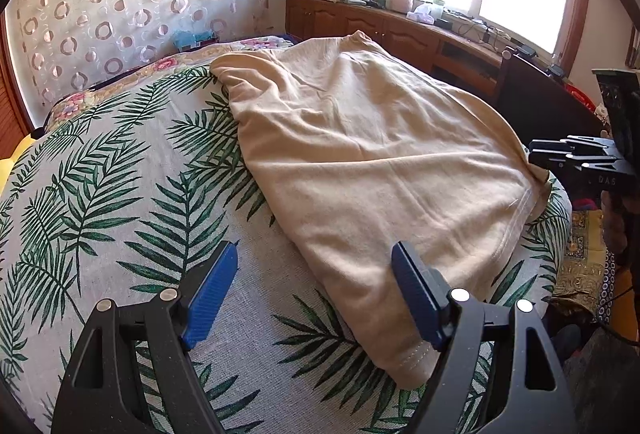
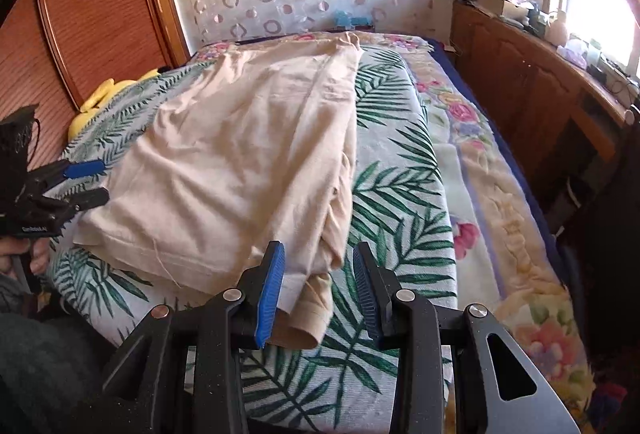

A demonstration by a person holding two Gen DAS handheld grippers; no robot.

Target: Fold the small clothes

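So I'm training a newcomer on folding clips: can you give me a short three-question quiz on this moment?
1. True or false: the beige garment lies on the leaf-print cover.
2. Multiple choice: the cuff end of the garment in the right wrist view lies
A. between the right gripper fingers, not pinched
B. pinched flat by them
C. off the bed
3. Fill in: the left gripper is ____, holding nothing.

Key: 1 true; 2 A; 3 open
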